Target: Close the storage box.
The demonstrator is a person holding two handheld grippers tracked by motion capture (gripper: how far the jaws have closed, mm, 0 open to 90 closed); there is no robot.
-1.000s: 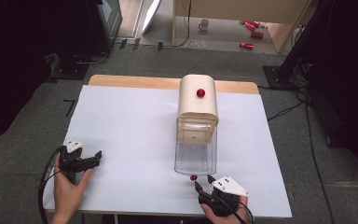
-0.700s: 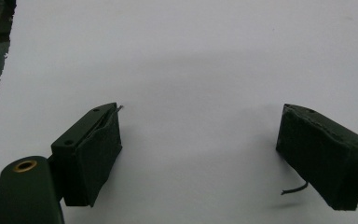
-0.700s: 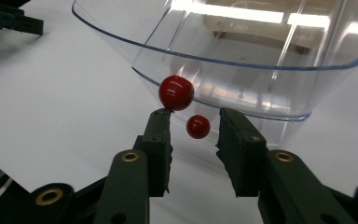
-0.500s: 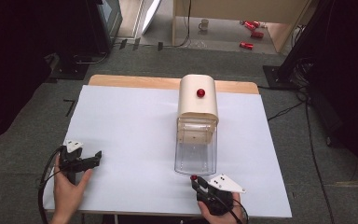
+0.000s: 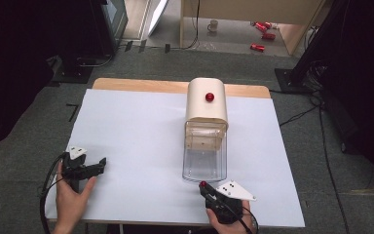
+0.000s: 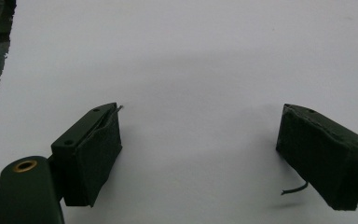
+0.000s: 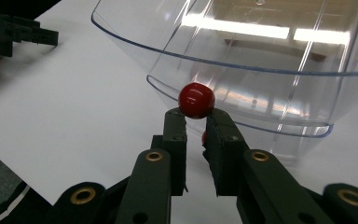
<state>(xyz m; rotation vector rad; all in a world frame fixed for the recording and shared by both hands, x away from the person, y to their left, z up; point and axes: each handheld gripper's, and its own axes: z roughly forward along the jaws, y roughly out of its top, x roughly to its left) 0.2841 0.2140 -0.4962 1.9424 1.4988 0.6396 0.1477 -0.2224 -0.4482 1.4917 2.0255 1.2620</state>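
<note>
1. A small red ball (image 7: 196,100) is seen at the centre of the right gripper view, seated at the very tips of the right gripper (image 7: 196,119), whose jaws have just been closing and are now drawn narrow onto its lower part.
2. In the high view, the ball (image 5: 202,184) is found at the lower middle of the frame, just before the open mouth of the clear container (image 5: 204,158) lying on the white tabletop (image 5: 136,126).
3. The left gripper (image 6: 198,140) is held with jaws wide apart above bare tabletop, with nothing between them.
</note>
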